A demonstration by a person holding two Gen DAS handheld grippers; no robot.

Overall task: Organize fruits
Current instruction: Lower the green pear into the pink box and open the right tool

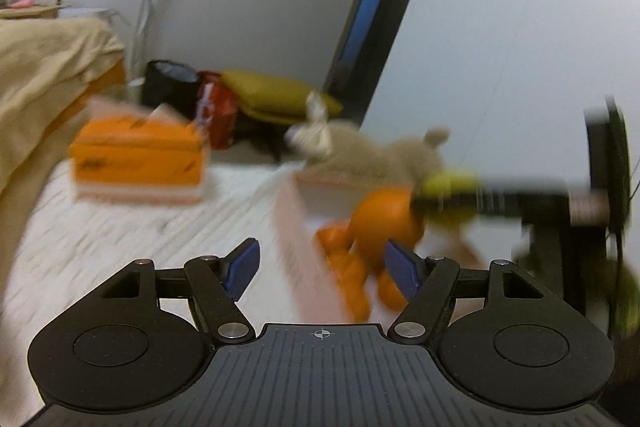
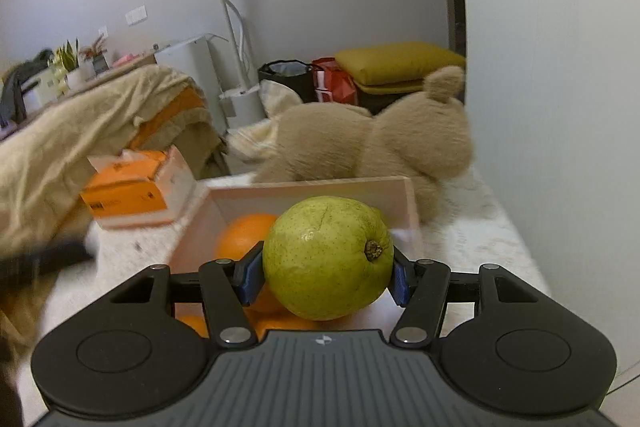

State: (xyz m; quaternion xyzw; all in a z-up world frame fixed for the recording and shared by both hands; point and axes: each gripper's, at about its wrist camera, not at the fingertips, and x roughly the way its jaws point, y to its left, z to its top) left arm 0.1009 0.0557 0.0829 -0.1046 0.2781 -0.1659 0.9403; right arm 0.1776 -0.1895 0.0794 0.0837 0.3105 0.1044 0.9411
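Observation:
My right gripper (image 2: 322,273) is shut on a green pear (image 2: 326,257) and holds it just above the near part of a pale pink box (image 2: 312,187). Several oranges (image 2: 240,239) lie in the box under and behind the pear. In the blurred left wrist view my left gripper (image 1: 322,263) is open and empty, at the near left wall of the box (image 1: 292,227). A large orange (image 1: 384,223) and smaller ones (image 1: 348,279) lie in it. The right gripper with the pear (image 1: 452,195) reaches in from the right.
An orange tissue box (image 2: 132,193) sits left of the pink box on the white textured surface (image 1: 120,251). A tan plush toy (image 2: 372,143) lies behind the box. A beige blanket (image 2: 80,139) is at the left, the wall at the right.

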